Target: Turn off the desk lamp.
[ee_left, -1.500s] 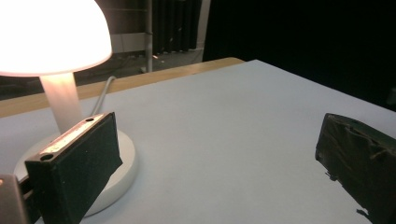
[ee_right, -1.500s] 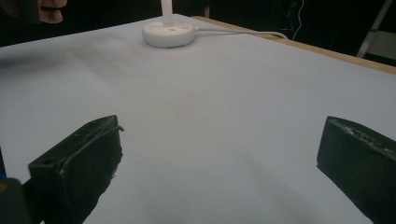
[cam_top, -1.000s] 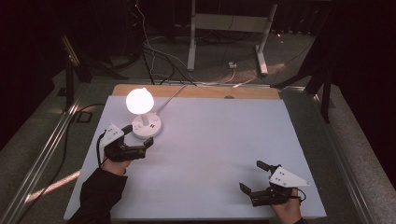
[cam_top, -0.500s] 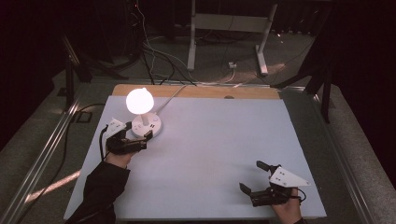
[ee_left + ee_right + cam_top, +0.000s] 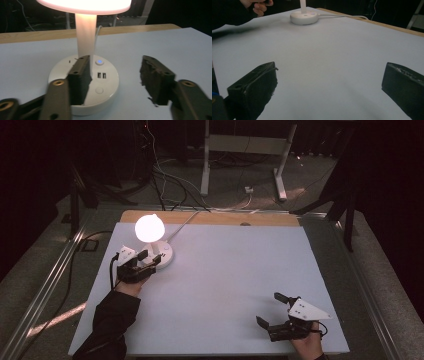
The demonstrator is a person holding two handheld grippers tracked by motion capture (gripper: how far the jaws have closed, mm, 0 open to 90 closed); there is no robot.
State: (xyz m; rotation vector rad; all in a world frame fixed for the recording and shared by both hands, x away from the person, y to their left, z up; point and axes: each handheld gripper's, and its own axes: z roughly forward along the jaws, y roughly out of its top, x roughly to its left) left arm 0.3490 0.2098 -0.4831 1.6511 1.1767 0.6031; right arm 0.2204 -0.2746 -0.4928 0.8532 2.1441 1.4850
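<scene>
- A lit lamp (image 5: pixel 150 229) stands near the far left corner of the counter (image 5: pixel 225 285), its round white base (image 5: pixel 85 82) carrying a glowing blue button (image 5: pixel 99 61), two small ports and a plain round button nearer the front.
- The left hand-held gripper (image 5: pixel 150 262) is at the base with jaws apart and nothing held; one jaw lies over the base top, the other on the bare counter beside it.
- The step looks like working a button on the base; next, a jaw tip would have to come down squarely on it.
- The lamp's white cord (image 5: pixel 182 222) runs off the far edge, out of the way.
- The right hand-held gripper (image 5: pixel 275 312) rests wide open and empty near the front right corner, well apart.
</scene>
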